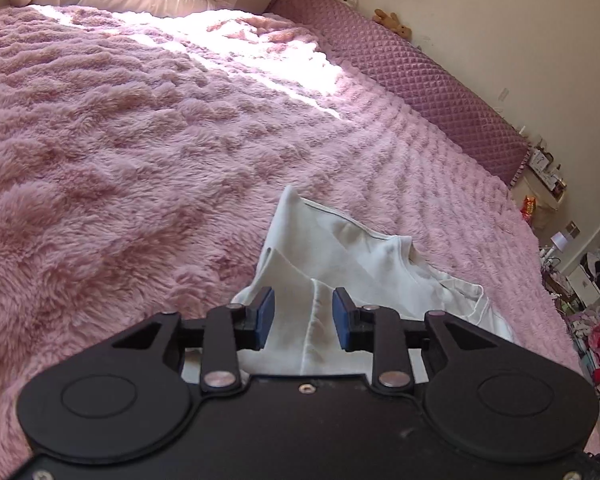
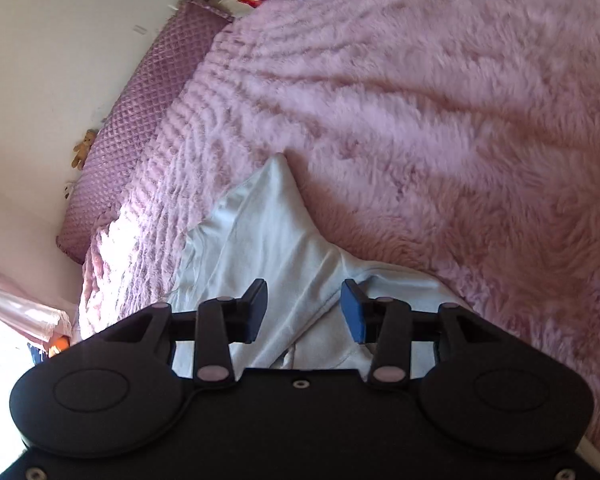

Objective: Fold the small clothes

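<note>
No readable text anywhere in either view. Far off to the left gripper's right, a red-and-yellow snack packet (image 1: 528, 207) by the wall seems to carry printing, but it's too small and blurred to make out.

The fluffy blanket (image 1: 140, 140) is dusty pink, its pile ridged in wavy rows. On it lies a plain white garment (image 1: 340, 256) with a pale seam line. Beside the blanket, the headboard (image 1: 420, 80) is mauve with a quilted diamond pattern. Both grippers are black with blue pads (image 1: 266, 318). The wall (image 1: 500, 8) is cream.
</note>
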The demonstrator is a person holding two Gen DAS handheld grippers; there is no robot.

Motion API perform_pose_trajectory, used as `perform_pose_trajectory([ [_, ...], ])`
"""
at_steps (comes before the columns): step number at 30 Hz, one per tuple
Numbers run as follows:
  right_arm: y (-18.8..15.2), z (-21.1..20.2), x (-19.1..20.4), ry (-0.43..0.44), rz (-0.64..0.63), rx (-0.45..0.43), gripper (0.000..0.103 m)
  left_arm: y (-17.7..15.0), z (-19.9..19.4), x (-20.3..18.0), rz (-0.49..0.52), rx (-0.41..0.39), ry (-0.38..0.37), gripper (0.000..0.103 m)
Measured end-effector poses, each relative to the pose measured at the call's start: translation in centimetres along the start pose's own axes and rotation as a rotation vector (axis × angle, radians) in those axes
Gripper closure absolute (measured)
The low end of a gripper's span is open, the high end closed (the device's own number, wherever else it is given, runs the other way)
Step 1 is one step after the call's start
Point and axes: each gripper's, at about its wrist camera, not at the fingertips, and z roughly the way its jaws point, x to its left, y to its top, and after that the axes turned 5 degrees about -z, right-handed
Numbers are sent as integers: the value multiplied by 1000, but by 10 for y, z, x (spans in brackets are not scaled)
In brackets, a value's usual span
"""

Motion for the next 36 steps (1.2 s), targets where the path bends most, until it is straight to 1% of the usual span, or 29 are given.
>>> perform_pose_trajectory([
  [1,-1,-2,9,25,-67,-6,56,-1,8,-6,22,25,-34,66],
  [3,-3,6,25,94,-178,16,56,-6,28,-17,64,85,-68,60],
  [4,-4,14,28,112,-209,39,56,-8,39,-20,88,107,-62,60],
  [5,-4,21,28,105,-217,54,56,-10,46,-21,109,113,-36,60],
  [7,-4,39,24,42,-202,91,56,-14,62,-17,155,129,39,60],
  [8,-3,45,18,1,-188,105,59,-14,69,-13,159,144,49,58],
  [9,-2,49,12,-32,-177,112,71,-12,78,-6,161,162,43,59],
  [10,-2,50,3,-28,-169,111,76,-11,79,-2,159,169,45,62],
  [11,-1,49,-4,-4,-157,108,75,-9,80,0,149,174,39,62],
  [13,2,42,-14,35,-116,121,74,1,75,6,116,217,0,60],
  [14,5,36,-17,42,-90,137,71,6,66,10,87,235,-25,57],
  [15,7,25,-20,39,-63,156,59,11,51,12,73,237,-42,53],
  [16,9,10,-21,46,-64,159,56,15,34,15,78,230,-52,48],
  [17,11,-3,-22,57,-80,158,55,20,10,21,90,219,-58,45],
  [18,9,-21,-21,72,-107,156,54,22,-11,28,98,214,-66,38],
  [19,8,-40,-24,84,-132,155,52,22,-34,39,99,220,-77,35],
  [21,3,-80,-36,93,-179,175,50,18,-77,64,86,251,-72,34],
  [23,-7,-113,-52,78,-203,206,50,5,-117,96,30,300,-49,34],
  [26,-29,-156,-79,36,-223,274,49,-21,-159,147,-120,397,-12,34],
  [27,-35,-164,-85,31,-227,287,49,-30,-170,160,-167,416,-7,34],
  [28,-44,-174,-92,35,-236,313,49,-39,-179,172,-212,434,-20,34],
  [30,-57,-183,-96,39,-251,355,49,-57,-190,184,-291,484,-73,34],
  [31,-65,-184,-97,54,-260,392,49,-64,-193,187,-314,503,-92,33],
  [32,-71,-185,-96,61,-272,407,49,-73,-196,187,-326,517,-115,31],
  [33,-76,-186,-94,61,-283,403,49,-78,-196,187,-327,528,-129,30],
  [36,-83,-182,-92,54,-277,392,45,-88,-195,183,-330,558,-140,30],
])
